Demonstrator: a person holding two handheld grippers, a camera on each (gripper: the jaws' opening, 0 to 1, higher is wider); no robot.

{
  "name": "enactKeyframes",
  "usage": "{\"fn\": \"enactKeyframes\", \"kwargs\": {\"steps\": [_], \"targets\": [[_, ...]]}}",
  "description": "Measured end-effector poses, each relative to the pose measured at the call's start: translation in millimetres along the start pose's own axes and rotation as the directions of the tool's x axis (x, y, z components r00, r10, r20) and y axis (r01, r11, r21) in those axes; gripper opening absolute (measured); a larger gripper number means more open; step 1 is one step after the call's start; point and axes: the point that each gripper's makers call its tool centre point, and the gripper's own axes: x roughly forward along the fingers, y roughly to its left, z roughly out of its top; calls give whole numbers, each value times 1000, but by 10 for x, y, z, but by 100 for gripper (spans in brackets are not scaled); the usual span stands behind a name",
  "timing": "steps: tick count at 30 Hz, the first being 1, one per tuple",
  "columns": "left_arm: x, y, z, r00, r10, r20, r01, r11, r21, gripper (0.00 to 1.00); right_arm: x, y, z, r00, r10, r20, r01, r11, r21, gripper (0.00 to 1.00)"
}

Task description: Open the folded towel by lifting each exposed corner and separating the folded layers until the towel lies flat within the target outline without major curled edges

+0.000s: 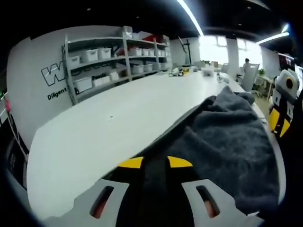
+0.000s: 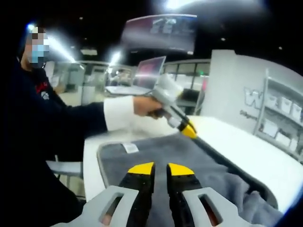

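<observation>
A dark grey towel (image 1: pixel 227 142) lies partly opened on the white table (image 1: pixel 94 142), rumpled at its far end. In the right gripper view the towel (image 2: pixel 165 151) shows a white label (image 2: pixel 130 147) near one corner. A dark outline band (image 2: pixel 232 161) runs along its edge, and the same outline (image 1: pixel 163 135) borders it in the left gripper view. My left gripper (image 1: pixel 155 163) has dark towel edge between its jaws. A person's hand holds that left gripper (image 2: pixel 188 131) at the towel's far edge. My right gripper (image 2: pixel 161 169) has its jaws nearly together over towel fabric. The right gripper (image 1: pixel 284 101) stands past the towel's side.
Metal shelves (image 1: pixel 109 56) with white bins stand against the wall beyond the table. Small items (image 1: pixel 182 71) sit at the table's far end. A person in dark clothes (image 2: pixel 42 123) stands at the table's side. A laptop (image 2: pixel 142 75) rests on a desk behind.
</observation>
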Motion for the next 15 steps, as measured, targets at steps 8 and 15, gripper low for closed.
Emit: {"fn": "enactKeyframes", "kwargs": {"steps": [8,15], "targets": [[61,-123,115,998,-50,-42,52,998,45,23,-185,-316,-20,998,-46,38,45,998,43,15],[150,-476,214,993,-104,-63,106,994,27,28,-359,-581,-63,996,-85,38,82,994,78,19]]}}
